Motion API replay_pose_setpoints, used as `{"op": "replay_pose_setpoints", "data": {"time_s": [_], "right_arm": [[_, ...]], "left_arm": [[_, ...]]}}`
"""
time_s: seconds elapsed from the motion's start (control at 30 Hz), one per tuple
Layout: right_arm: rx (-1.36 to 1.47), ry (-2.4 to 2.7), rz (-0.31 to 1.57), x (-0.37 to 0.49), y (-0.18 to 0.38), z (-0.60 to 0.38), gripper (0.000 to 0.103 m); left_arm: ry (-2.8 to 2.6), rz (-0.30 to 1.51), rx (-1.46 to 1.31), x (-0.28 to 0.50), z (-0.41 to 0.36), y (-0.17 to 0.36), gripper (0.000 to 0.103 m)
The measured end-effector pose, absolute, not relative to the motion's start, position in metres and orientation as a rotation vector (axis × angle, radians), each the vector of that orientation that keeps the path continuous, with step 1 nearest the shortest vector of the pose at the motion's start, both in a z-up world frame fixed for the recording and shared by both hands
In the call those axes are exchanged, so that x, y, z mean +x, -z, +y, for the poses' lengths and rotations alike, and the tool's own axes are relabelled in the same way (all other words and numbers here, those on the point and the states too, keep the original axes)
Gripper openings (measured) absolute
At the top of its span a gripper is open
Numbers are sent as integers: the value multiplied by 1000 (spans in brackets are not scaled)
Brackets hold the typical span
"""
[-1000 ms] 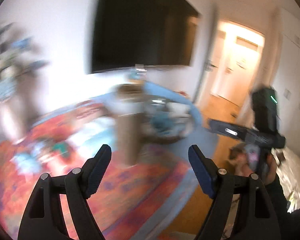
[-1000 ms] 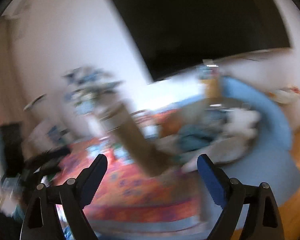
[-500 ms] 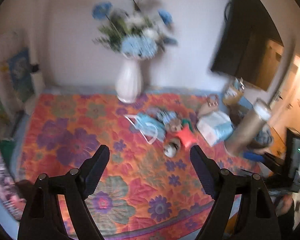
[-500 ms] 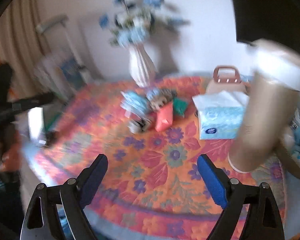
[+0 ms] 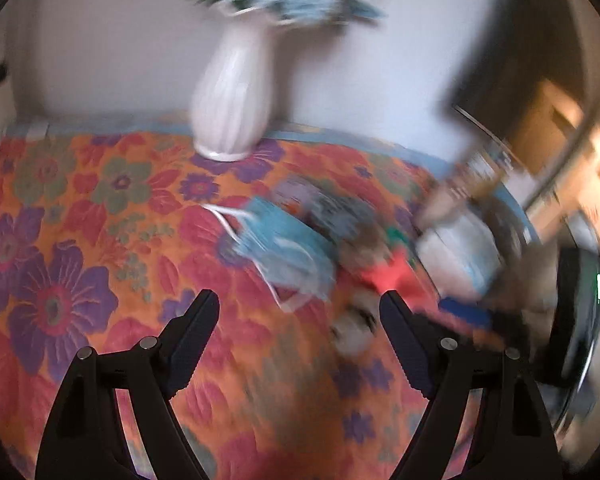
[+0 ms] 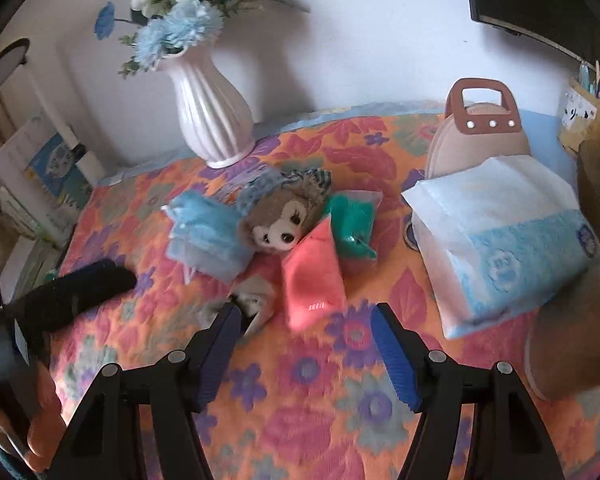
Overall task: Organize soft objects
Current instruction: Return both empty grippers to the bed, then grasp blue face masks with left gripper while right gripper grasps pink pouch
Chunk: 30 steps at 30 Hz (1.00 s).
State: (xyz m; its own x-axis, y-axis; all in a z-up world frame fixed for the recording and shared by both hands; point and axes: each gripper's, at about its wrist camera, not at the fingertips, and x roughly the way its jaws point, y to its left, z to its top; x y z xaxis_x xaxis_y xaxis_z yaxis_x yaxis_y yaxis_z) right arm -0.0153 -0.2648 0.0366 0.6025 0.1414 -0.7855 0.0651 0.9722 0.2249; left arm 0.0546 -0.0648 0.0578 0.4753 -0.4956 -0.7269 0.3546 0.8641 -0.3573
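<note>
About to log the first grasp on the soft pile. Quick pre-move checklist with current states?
1. Right gripper open and holding nothing: ok.
2. Left gripper open and holding nothing: ok.
3. Coral pouch just ahead of the right fingers, top side unobstructed: ok.
4. Pouch separate from neighbours: not ok, it leans against the plush toy and green pouch.
5. Left wrist view sharp enough to aim at the blue masks: not ok, motion blur.
6. Destination container for soft items identified: cannot tell.
</note>
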Motion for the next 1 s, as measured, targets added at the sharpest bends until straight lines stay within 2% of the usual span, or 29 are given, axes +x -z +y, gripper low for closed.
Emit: {"op": "replay_pose_setpoints", "data": {"time_s": [0.27, 0.3, 0.37, 0.43, 0.47, 0.5, 0.53, 0.57, 0.8, 1.0], "right_arm": [[306, -23, 907, 0, -19, -272, 67], [306, -23, 908, 1, -19, -273, 63], [308, -52, 925, 3, -16, -270, 36], [303, -49, 924, 4, -15, -269, 30], [303, -46, 918, 3, -16, -269, 30], [303, -46, 909, 2, -17, -270, 29], [304, -45, 900, 0, -18, -270, 29], [306, -47, 891, -1, -19, -271, 29], [332, -102, 779, -23, -36, -274, 29], [344, -210, 808, -61, -53, -265, 29]], "left_arm": [[503, 1007, -221, 104, -88, -21, 80], [509, 1013, -226, 106, -90, -18, 79], [512, 1006, -227, 108, -94, -14, 77], [499, 986, -189, 106, -97, -14, 60], [500, 985, -175, 107, -98, -14, 40], [505, 987, -173, 109, -99, -13, 28], [510, 985, -178, 109, -98, -12, 24], [523, 976, -188, 108, -96, -12, 13], [576, 875, -206, 81, -82, -44, 8], [671, 879, -286, 34, -37, -75, 8]]}}
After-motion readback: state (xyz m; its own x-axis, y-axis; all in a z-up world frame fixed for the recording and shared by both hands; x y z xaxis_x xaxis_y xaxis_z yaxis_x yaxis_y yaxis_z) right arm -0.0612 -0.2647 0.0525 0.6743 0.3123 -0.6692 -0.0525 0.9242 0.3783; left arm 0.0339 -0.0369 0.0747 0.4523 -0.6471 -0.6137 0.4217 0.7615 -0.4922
